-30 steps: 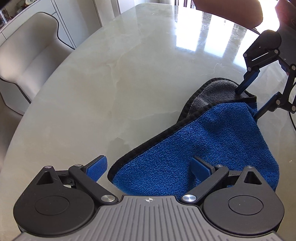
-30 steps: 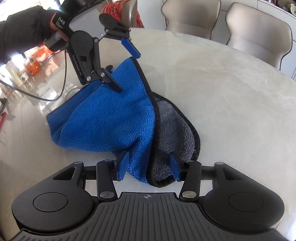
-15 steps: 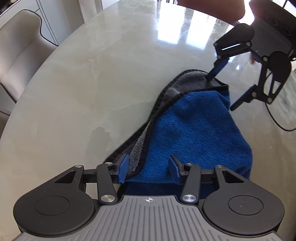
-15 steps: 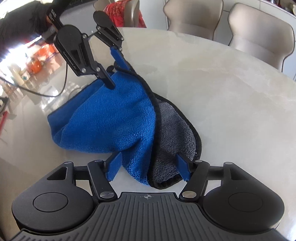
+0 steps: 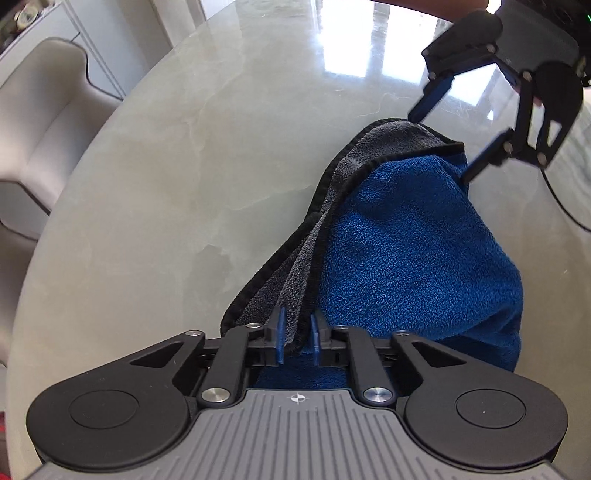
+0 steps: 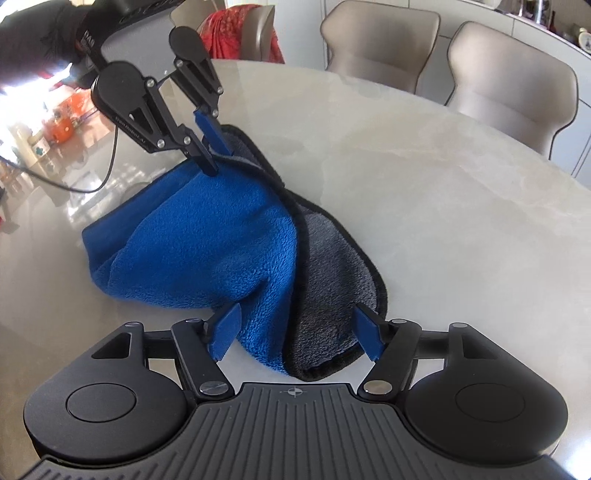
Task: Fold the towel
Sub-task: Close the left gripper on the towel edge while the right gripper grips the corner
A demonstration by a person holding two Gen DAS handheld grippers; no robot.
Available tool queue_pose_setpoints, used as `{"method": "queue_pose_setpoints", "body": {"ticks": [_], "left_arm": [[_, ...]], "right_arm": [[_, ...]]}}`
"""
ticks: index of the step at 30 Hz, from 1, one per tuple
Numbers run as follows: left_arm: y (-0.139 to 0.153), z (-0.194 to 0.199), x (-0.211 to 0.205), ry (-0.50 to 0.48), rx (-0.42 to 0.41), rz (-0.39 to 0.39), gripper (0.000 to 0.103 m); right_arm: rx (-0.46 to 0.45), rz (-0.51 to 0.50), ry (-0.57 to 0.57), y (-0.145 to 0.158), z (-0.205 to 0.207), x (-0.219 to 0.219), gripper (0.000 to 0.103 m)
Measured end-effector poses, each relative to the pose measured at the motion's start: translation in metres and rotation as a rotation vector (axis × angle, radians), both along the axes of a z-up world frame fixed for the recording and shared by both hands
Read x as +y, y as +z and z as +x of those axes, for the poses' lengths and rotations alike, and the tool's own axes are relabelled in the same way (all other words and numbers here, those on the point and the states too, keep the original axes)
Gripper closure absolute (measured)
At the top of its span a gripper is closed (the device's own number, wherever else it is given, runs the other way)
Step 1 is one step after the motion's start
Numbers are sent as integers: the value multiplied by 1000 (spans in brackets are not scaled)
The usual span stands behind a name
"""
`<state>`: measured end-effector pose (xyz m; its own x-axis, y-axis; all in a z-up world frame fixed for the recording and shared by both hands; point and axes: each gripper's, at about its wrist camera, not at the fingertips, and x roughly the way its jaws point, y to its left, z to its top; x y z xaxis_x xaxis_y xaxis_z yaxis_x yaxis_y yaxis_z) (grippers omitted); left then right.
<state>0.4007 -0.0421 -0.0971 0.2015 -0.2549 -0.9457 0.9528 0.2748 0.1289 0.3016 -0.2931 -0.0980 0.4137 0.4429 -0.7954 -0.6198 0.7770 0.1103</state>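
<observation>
A towel, blue (image 5: 413,243) on one side and grey on the other with black trim, lies folded over on the marble table (image 5: 207,155). My left gripper (image 5: 295,334) is shut on the towel's near edge. It also shows in the right wrist view (image 6: 214,157), pinching the far corner of the towel (image 6: 207,236). My right gripper (image 6: 299,332) is open, its fingers on either side of the towel's near corner. In the left wrist view it (image 5: 441,146) hovers open at the far corner.
Beige chairs (image 6: 509,88) stand around the table; one (image 5: 40,122) is at the left in the left wrist view. A black cable (image 6: 99,177) lies on the table behind the towel. A red cloth (image 6: 236,33) hangs on a far chair.
My left gripper closed from wide open onto the towel's edge. My right gripper opened wider and let go of its corner.
</observation>
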Motion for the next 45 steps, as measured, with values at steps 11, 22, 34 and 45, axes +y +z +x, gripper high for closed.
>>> {"method": "queue_pose_setpoints", "body": {"ticks": [11, 22, 34, 45], "left_arm": [[46, -35, 14, 53, -149, -91, 101], [108, -67, 52, 134, -213, -159, 100], [89, -84, 48, 161, -190, -99, 100], [80, -84, 50, 179, -178, -82, 99]], "right_arm": [[-30, 32, 48, 6, -4, 5, 35], [-78, -35, 176, 4, -7, 17, 69], [-99, -183, 212, -7, 5, 40, 63], [-208, -268, 312, -9, -14, 56, 87]]}}
